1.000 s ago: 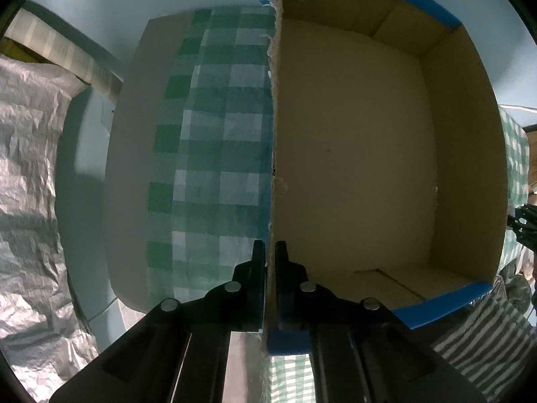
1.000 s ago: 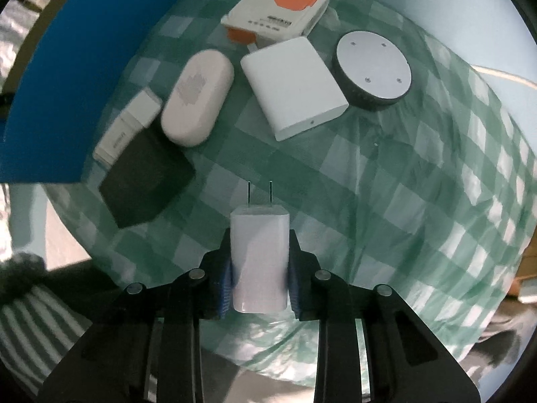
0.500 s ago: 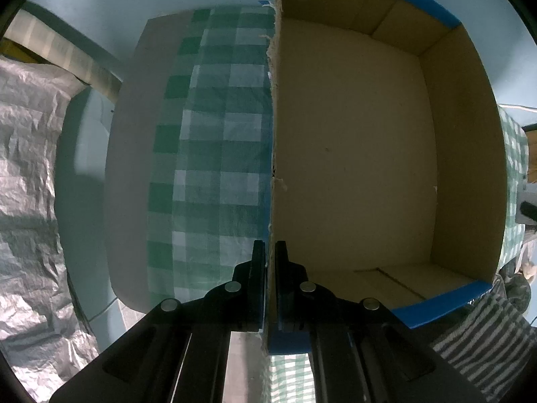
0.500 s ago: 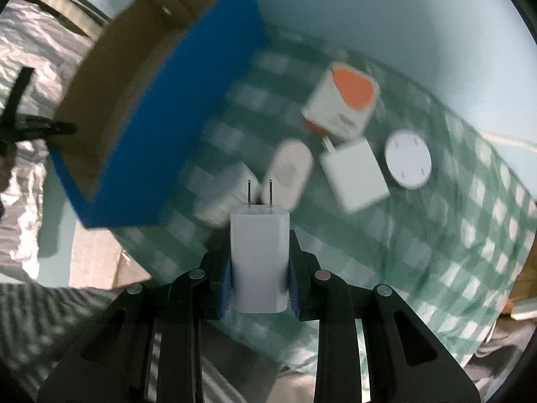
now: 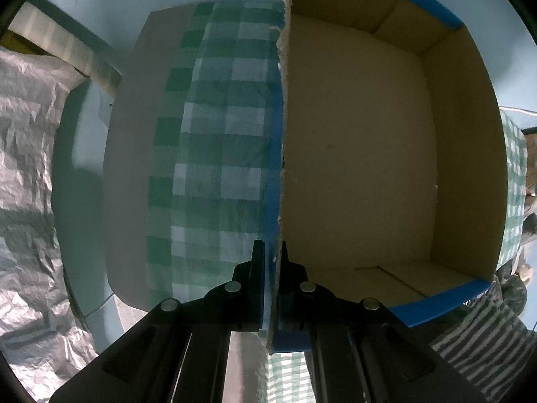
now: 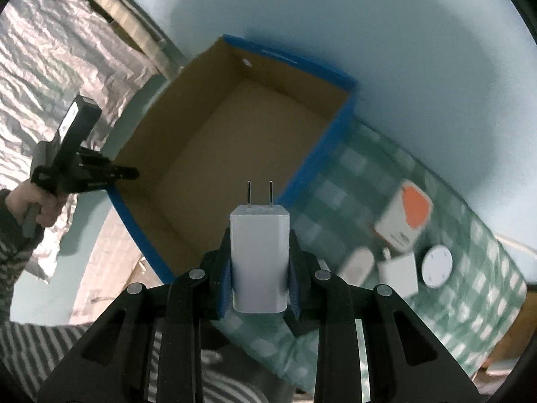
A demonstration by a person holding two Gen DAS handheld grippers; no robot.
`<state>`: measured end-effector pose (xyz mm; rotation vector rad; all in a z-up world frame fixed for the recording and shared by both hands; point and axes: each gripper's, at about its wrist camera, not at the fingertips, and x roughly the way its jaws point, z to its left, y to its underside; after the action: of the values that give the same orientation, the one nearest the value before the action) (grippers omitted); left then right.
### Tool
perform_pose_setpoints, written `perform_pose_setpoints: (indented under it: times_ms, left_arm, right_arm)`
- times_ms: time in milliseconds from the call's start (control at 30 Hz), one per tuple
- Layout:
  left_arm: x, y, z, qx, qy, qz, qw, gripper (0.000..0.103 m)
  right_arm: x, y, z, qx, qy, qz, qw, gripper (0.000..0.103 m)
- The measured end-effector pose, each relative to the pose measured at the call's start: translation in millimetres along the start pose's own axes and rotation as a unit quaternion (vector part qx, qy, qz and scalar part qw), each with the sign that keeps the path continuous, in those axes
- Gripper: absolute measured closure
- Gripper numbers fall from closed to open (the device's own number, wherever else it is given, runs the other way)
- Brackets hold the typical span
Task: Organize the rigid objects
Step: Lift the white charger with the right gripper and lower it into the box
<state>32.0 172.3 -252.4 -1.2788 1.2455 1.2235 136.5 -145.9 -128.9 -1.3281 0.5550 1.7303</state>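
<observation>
My right gripper (image 6: 259, 235) is shut on a white two-prong charger (image 6: 259, 262), prongs pointing away, held in the air over the near edge of an empty cardboard box (image 6: 235, 134) with blue outer walls. My left gripper (image 5: 270, 247) points straight down, shut on the box's left wall (image 5: 281, 134). In the right wrist view the left gripper (image 6: 126, 173) shows on that wall, held by a hand (image 6: 33, 208). To the right of the box on the green checked cloth (image 6: 470, 252) lie an orange-and-white box (image 6: 404, 215), a white oval case (image 6: 357, 262), a white square adapter (image 6: 399, 270) and a round white disc (image 6: 436, 266).
Crinkled silver foil (image 5: 27, 168) lies left of the table. A pale blue wall (image 6: 369, 16) stands behind the box. A striped sleeve (image 5: 486, 329) shows at the lower right of the left wrist view. The cloth (image 5: 218, 134) runs along the box's left side.
My right gripper has risen with the charger and swung left, away from the objects on the cloth, so the open box now sits ahead. The left gripper has stayed on the box wall.
</observation>
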Motion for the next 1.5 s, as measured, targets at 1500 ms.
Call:
perform_pose_setpoints:
  times_ms: [1500]
  left_arm:
    - [11,3,-6,0.004,-0.011,0.020,0.9997,0.094]
  right_arm:
    - [100,-22,50,-0.071,0.032,0.114,0.990,0.077]
